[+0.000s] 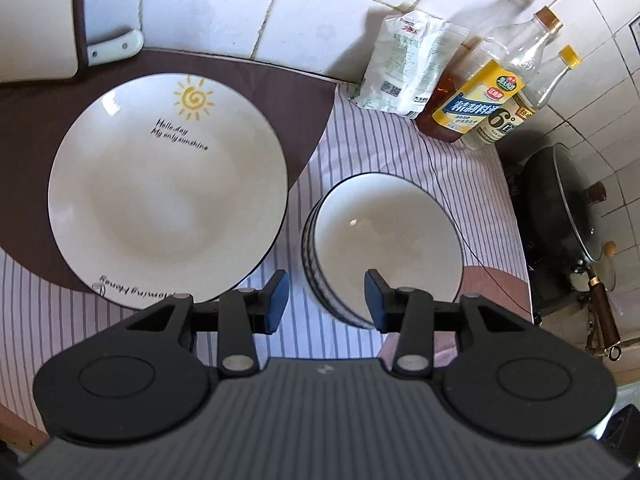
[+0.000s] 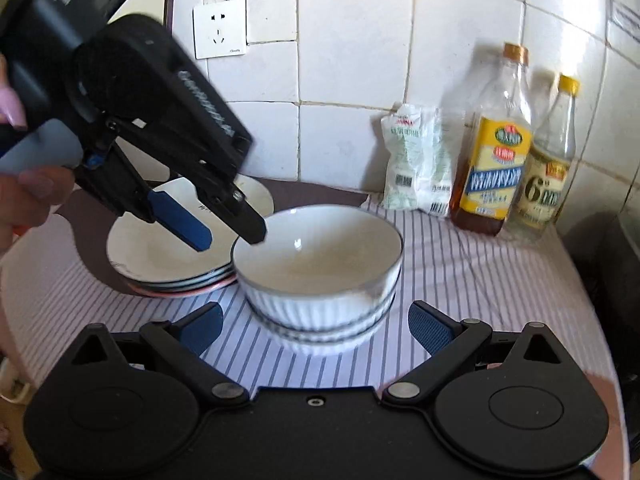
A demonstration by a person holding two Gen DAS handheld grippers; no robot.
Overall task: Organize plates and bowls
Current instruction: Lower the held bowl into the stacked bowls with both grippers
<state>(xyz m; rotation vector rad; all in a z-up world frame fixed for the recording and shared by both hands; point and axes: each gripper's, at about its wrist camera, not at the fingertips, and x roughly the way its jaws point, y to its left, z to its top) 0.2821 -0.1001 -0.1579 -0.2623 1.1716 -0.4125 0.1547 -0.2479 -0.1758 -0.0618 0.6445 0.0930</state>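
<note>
Your left tongs (image 1: 326, 300) hang above the striped cloth on the counter (image 1: 400, 136), their blue pads partly apart with nothing between them. The near left rim of the white ribbed bowl with a dark blue rim line (image 1: 384, 248) lies just past the tips and toward the right pad; whether that pad touches the rim you cannot tell from this view.

The white round plate printed with a yellow sun and black lettering (image 1: 168, 188) sits to the left of the bowl, close beside it, partly on a brown mat (image 1: 280, 84). In the right wrist view this plate (image 2: 168, 256) tops a low stack of plates.

Your right tongs (image 2: 316, 326) stand wide apart, empty, low over the cloth. The bowl (image 2: 320, 264) sits straight ahead of them, beyond the tips and centred on the gap, clear of both pads. It rests in a second matching bowl.

In the same view the left tongs (image 2: 230, 236) angle down from the upper left, tips at the bowl's left rim.

Behind, against the white tiled wall (image 2: 352, 40): a white plastic pouch (image 2: 416, 160), a yellow-labelled bottle of amber liquid (image 2: 488, 152), and a clear bottle with a yellow cap (image 2: 548, 160).
</note>
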